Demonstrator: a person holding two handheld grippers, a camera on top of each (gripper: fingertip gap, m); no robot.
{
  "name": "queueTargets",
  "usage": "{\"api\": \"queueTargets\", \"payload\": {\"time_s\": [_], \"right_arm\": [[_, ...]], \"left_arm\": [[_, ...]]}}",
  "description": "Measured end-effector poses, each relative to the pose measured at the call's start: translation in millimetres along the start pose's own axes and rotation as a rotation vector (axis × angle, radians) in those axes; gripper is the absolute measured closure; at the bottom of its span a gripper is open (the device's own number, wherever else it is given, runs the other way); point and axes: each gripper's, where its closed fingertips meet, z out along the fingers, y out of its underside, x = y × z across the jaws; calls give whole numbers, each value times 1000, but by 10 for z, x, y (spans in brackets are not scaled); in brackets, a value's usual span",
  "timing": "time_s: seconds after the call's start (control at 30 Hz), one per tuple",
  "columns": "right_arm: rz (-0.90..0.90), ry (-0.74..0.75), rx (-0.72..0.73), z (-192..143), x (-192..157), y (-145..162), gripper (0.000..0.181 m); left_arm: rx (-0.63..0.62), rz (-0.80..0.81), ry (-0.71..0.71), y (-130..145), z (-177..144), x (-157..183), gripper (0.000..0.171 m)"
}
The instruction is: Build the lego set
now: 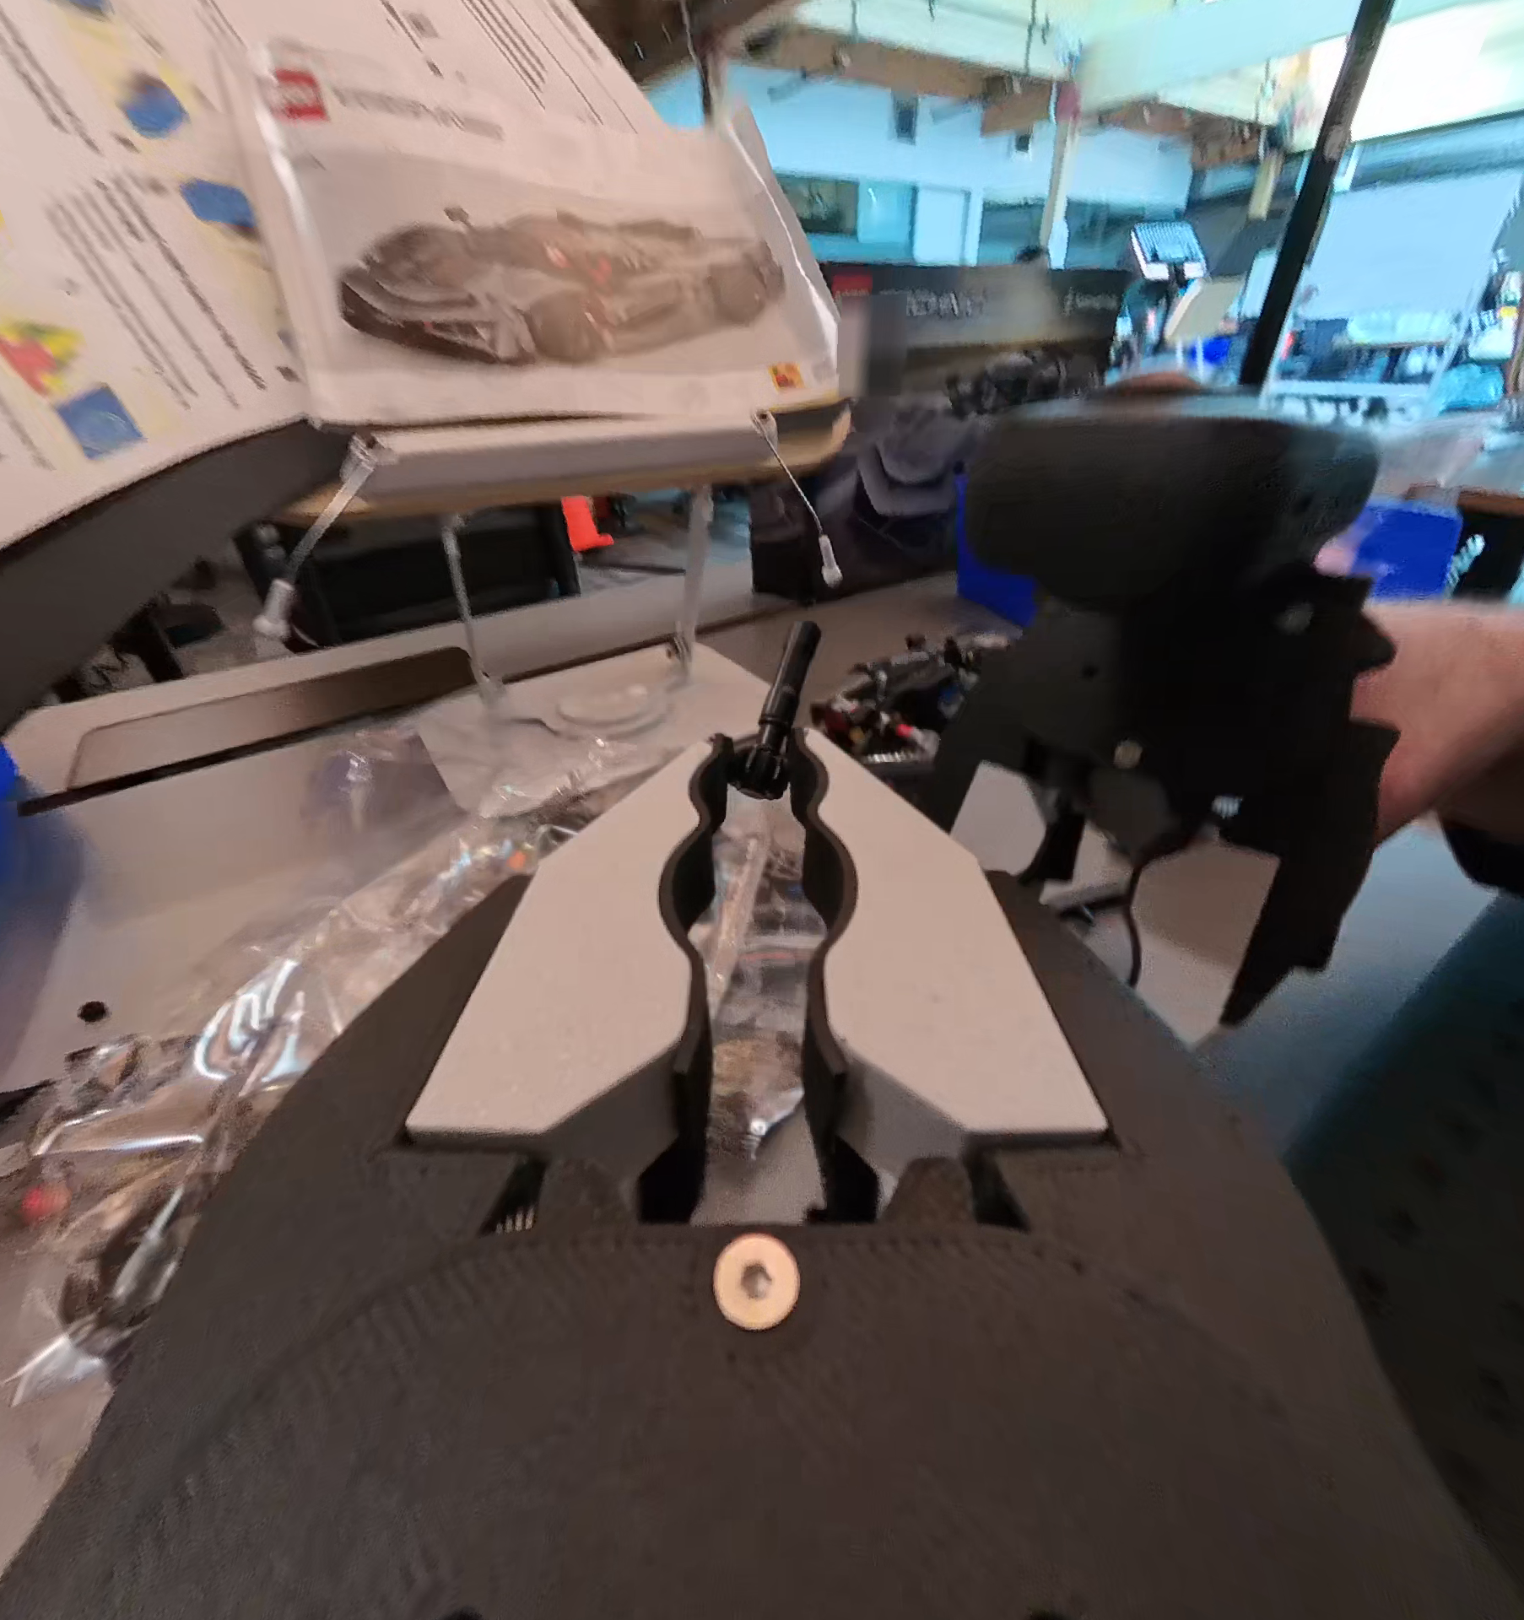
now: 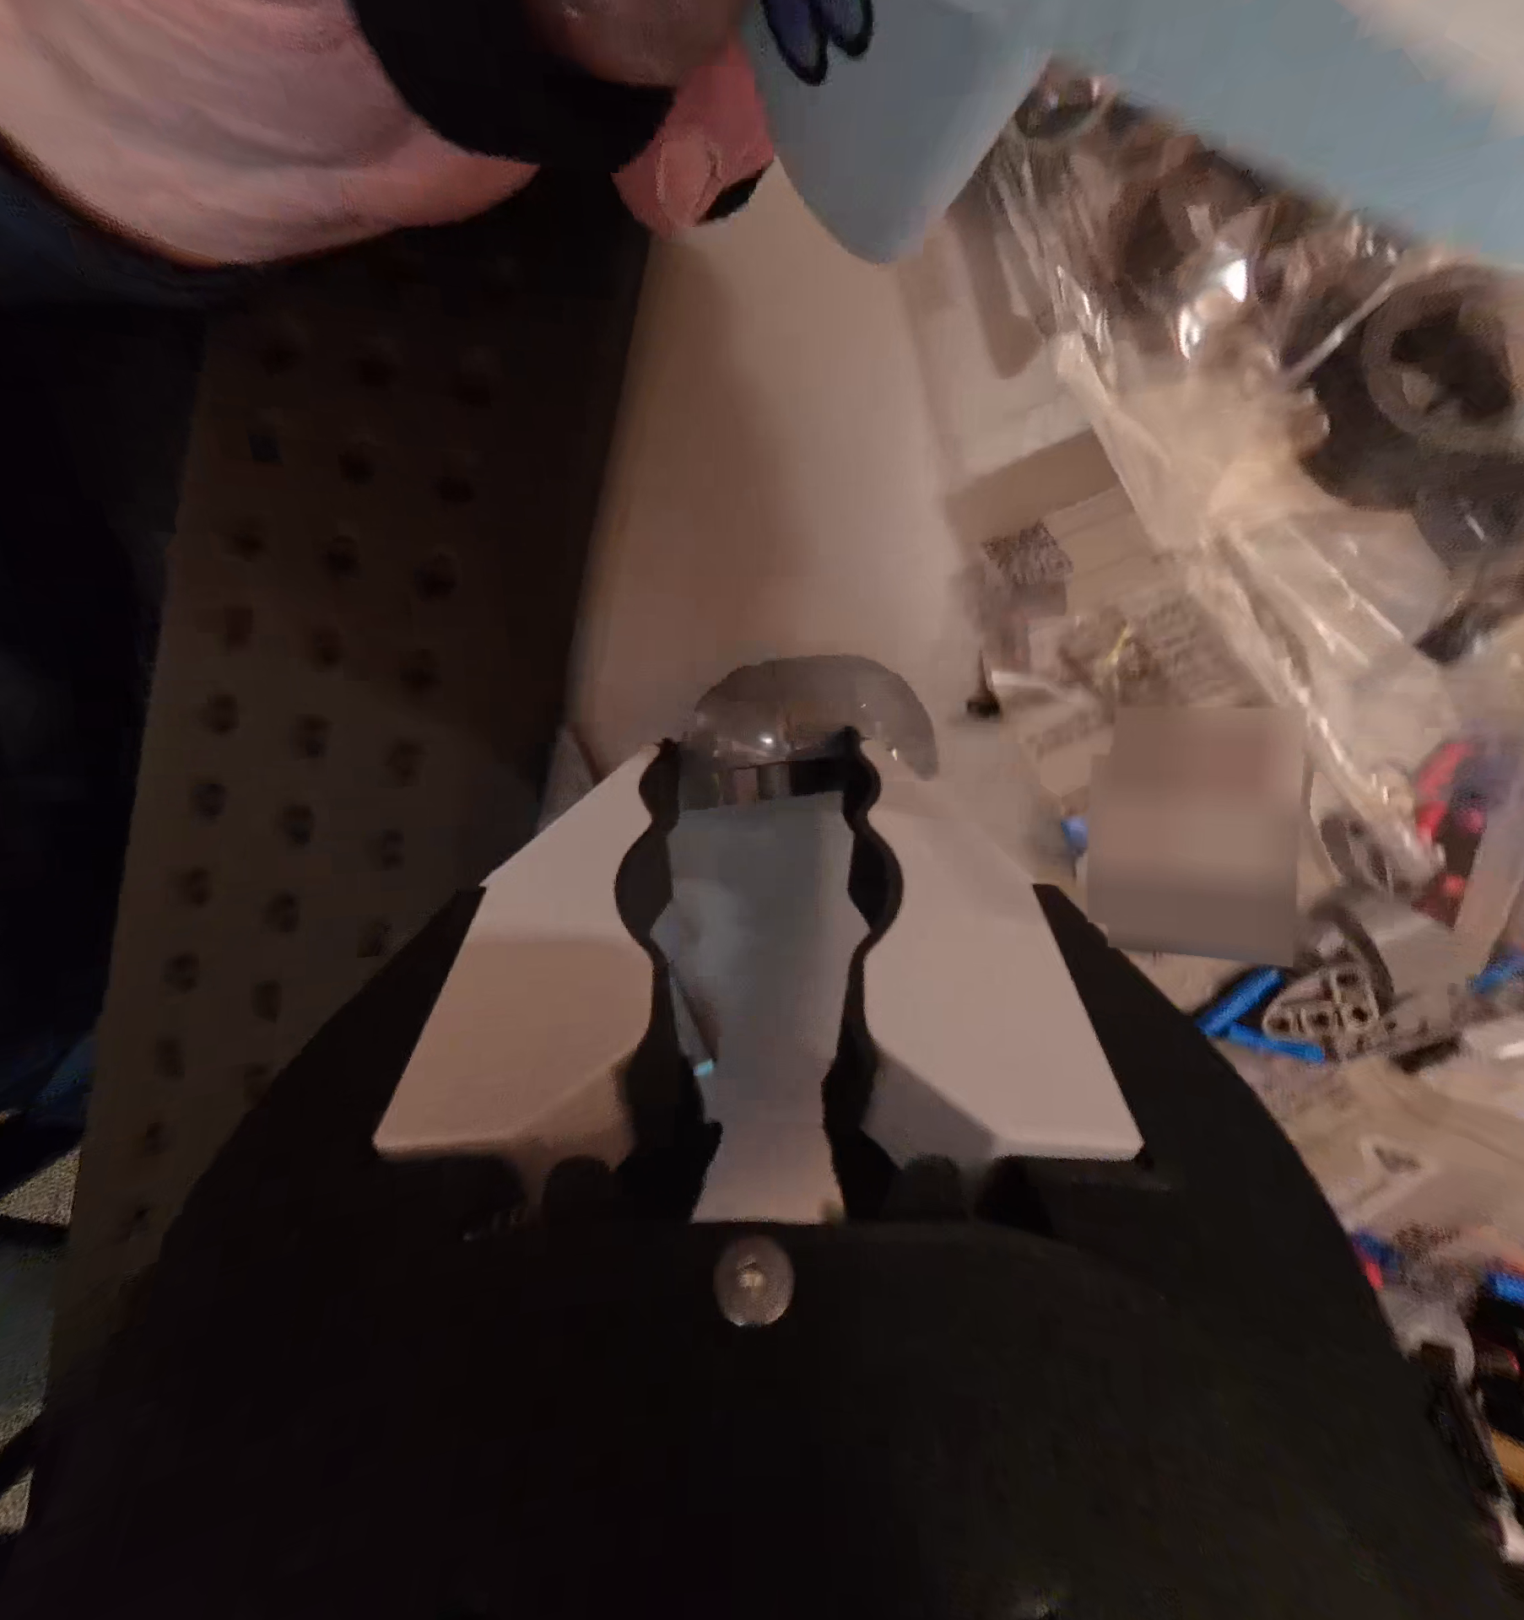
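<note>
Partly blurred, right claw point(image 2: 763, 771) grips translucent piece point(image 2: 815, 714).

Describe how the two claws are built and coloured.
Left claw: black ribbed printed body, two pale grey fingers with wavy black inner edges, a silver screw. Right claw has the same build; from the left view its back is black, with a thin cable.

- A dark perforated bench point(image 2: 320, 614) is seen, topped by a pale grey board point(image 1: 241, 841).
- Clear bags of parts point(image 1: 215, 1034) are spread across the board.
- Loose blue and grey pieces point(image 2: 1320, 1008) are scattered alongside, pretty blurry.
</note>
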Motion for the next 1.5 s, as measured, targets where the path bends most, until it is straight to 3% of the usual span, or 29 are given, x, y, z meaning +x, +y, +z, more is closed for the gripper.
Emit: {"api": "queueTargets", "payload": {"time_s": [0.07, 0.17, 0.27, 0.4, 0.47, 0.57, 0.63, 0.73, 0.8, 0.93, 1.03, 1.13, 1.2, 1.27, 1.33, 1.5], "right_arm": [[8, 3, -45, -59, -5, 199, 162], [34, 27, -53, -123, 24, 349, 161], [70, 66, -36, -166, 69, 346, 146], [282, 38, -41, -101, 5, 289, 118], [405, 73, -62, -12, 7, 294, 119], [453, 158, -52, 56, 42, 276, 134], [425, 136, -43, 57, -15, 252, 149], [391, 114, -23, -40, -13, 309, 157], [390, 148, 21, -201, 55, 378, 181], [401, 132, 41, -390, 56, 601, 181], [420, 113, 146, -480, 1, 485, 181], [429, 119, 140, -327, -92, 277, 133], [420, 116, 110, -80, -178, 103, 126], [405, 176, 38, 140, -157, 60, 127], [372, 250, 5, 231, -97, 39, 146], [358, 274, -25, 118, -52, 226, 148]], "left_arm": [[-67, 31, 22, 105, 70, 76, 161], [-98, 84, 34, 145, 115, 152, 161], [-108, 89, 31, 161, 123, 152, 161], [-157, 67, 51, 258, 159, 165, 161], [-157, 82, 46, 252, 163, 168, 161], [-169, 84, 48, 274, 169, 176, 161], [-169, 86, 50, 274, 165, 182, 161], [-187, 96, 59, 307, 166, 207, 161], [-202, 112, 94, 333, 173, 285, 161], [-303, 149, 159, 515, 230, 445, 161], [-302, 195, 97, 488, 228, 378, 161], [-287, 140, 80, 466, 217, 299, 161], [-257, 144, 26, 394, 194, 198, 161], [-248, 124, -8, 381, 170, 117, 161], [-237, 104, -42, 361, 138, 37, 161], [-269, 77, 2, 443, 156, 75, 161]]}}
